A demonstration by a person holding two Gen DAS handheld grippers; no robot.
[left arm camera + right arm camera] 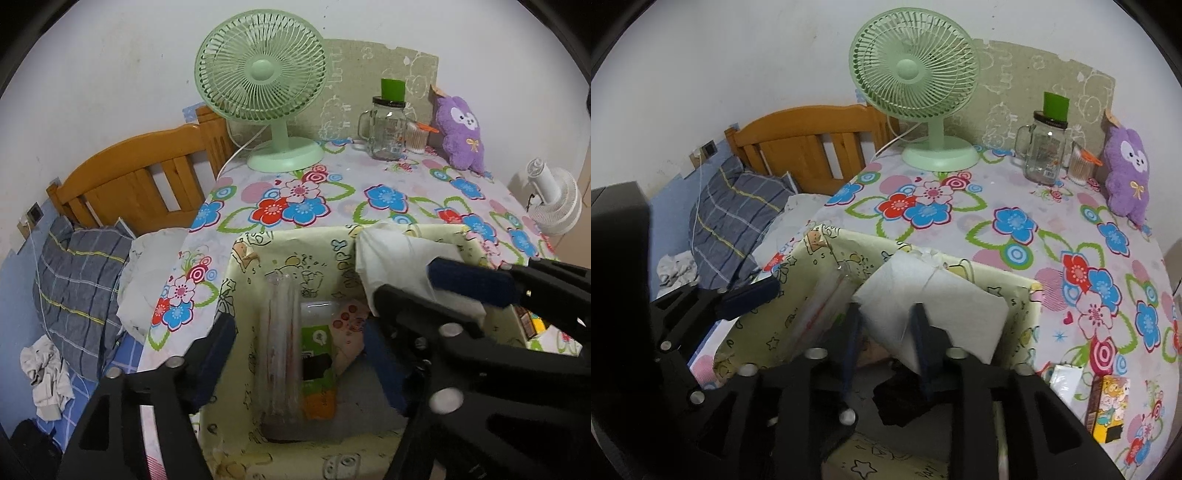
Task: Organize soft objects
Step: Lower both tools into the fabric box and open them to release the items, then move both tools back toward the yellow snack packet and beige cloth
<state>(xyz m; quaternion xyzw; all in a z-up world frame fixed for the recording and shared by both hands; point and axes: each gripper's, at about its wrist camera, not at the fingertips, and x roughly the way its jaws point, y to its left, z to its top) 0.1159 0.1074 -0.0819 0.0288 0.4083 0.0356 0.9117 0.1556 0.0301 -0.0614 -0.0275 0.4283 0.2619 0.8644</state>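
both grippers over the yellow box, white soft pack at its far-right corner

left gripper [299, 347] spread wide above the box [240, 280], nothing btwn its fingers; clear tube pkg [279, 354] and green pouch [317, 365] lie inside below it. right gripper [886, 347] jaws apart, its right finger [923, 339] against the white pack [934, 310], but cannot tell if the pads press on it. pack leans on the box's far-right wall, tilted. box sits on floral tablecloth [1015, 221]; green fan [916, 74], glass jar [1041, 155], purple plush [1126, 170] well behind.
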